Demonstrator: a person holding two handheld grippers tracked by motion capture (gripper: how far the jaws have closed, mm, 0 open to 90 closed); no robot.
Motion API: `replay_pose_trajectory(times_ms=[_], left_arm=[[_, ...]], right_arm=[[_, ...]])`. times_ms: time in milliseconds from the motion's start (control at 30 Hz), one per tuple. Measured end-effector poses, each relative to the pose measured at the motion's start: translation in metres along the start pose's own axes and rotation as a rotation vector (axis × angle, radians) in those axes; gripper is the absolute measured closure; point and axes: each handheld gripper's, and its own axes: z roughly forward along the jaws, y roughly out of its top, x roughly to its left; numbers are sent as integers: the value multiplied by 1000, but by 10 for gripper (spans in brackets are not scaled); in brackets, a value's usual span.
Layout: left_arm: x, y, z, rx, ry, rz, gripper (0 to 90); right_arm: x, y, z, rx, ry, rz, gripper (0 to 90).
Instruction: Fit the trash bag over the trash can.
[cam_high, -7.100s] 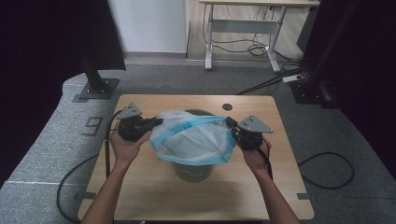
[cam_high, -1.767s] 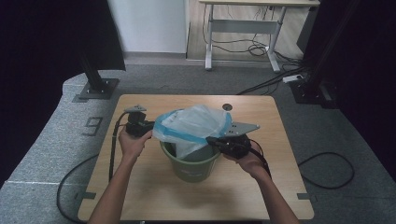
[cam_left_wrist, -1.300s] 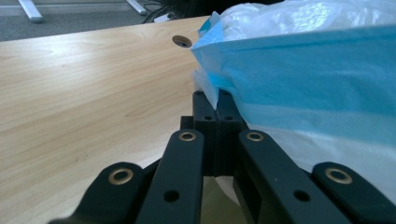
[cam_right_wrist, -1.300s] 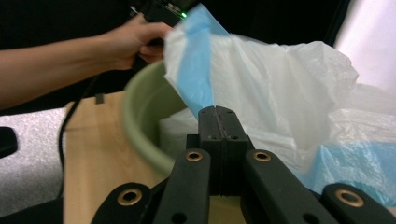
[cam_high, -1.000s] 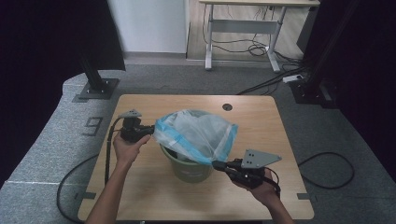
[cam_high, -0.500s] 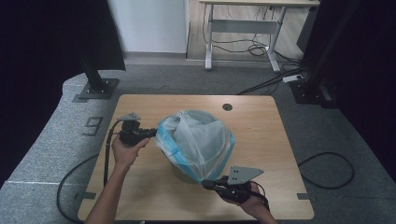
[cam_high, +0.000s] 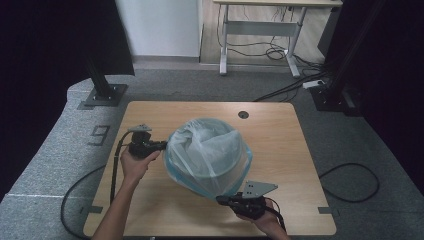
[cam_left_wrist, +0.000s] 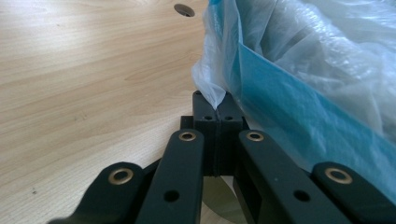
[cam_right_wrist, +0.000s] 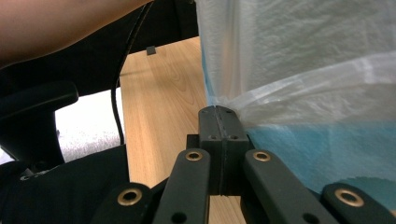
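Observation:
A translucent plastic bag (cam_high: 207, 152) with a blue band along its edge is stretched over a bin in the middle of the wooden table (cam_high: 285, 150); the bin is almost wholly hidden under it. My left gripper (cam_high: 162, 145) is at the bag's left side, shut on a pinch of its edge (cam_left_wrist: 215, 95). My right gripper (cam_high: 220, 199) is low at the bag's near right side, close to the table's front edge. It is shut on the bag's edge (cam_right_wrist: 219, 103), which is pulled taut downward. The blue band (cam_right_wrist: 317, 149) runs beside the right gripper's jaws.
A round cable hole (cam_high: 243, 114) lies at the table's far side. Black cables (cam_high: 350, 182) trail over the grey floor on both sides. Black stand bases (cam_high: 102, 95) sit beyond the table's far corners. A person's forearm (cam_right_wrist: 70, 25) crosses above the right gripper's view.
My right gripper has come down and toward the table's front edge, drawing the bag's edge down over the bin's near side. The left gripper has stayed in place.

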Motion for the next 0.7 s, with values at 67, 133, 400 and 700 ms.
replay_pose_trajectory(times_ms=[67, 133, 400, 700], left_arm=[[-1, 0, 1, 4, 0, 3, 900], [-1, 0, 2, 3, 0, 1, 900], [-1, -2, 2, -2, -2, -3, 899], [0, -4, 2, -5, -5, -4, 899]], right_arm=[[-2, -3, -1, -8, -2, 9, 890], [-2, -6, -3, -20, -4, 15, 889], [5, -1, -26, -101, -127, 1, 625], [-7, 10, -60, -198, -361, 40, 442]])
